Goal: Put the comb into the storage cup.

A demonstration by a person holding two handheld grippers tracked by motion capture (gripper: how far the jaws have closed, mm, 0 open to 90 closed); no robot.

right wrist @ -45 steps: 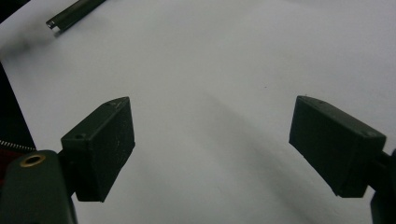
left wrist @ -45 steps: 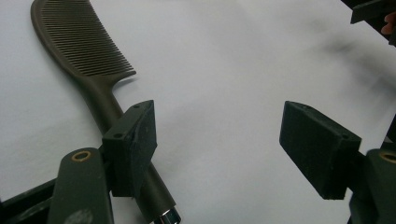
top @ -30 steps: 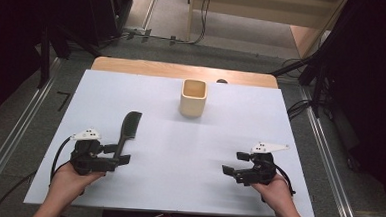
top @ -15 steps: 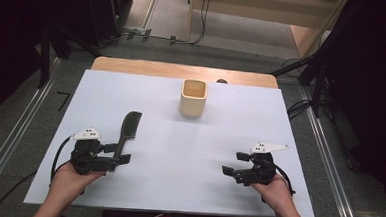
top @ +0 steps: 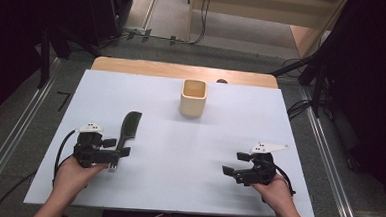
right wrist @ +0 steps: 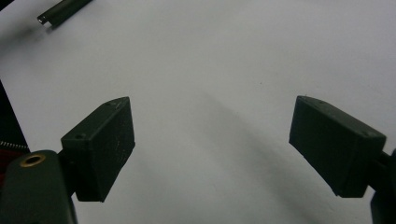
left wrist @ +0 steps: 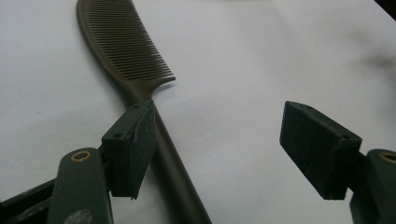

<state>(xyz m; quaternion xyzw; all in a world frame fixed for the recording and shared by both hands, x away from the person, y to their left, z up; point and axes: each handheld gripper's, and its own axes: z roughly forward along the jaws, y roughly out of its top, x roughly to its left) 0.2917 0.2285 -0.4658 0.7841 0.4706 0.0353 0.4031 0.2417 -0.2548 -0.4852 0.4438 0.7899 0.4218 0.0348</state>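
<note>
A dark olive comb (top: 129, 127) lies flat on the white table, its teeth end pointing away from me. In the left gripper view the comb (left wrist: 126, 51) shows its teeth at the top, and its handle runs down just inside the left-hand jaw. My left gripper (top: 118, 148) is open around the handle end, its jaws low over the table (left wrist: 224, 144). My right gripper (top: 233, 163) rests open at the front right, with bare table between its jaws (right wrist: 212, 144). The comb's handle tip (right wrist: 63, 10) appears far off in the right gripper view.
A cream square cup (top: 193, 97) stands upright at the back centre of the white tabletop (top: 280, 128). A wooden strip (top: 148, 68) borders the far edge. Cables lie on the floor beyond, and metal rails run along both sides.
</note>
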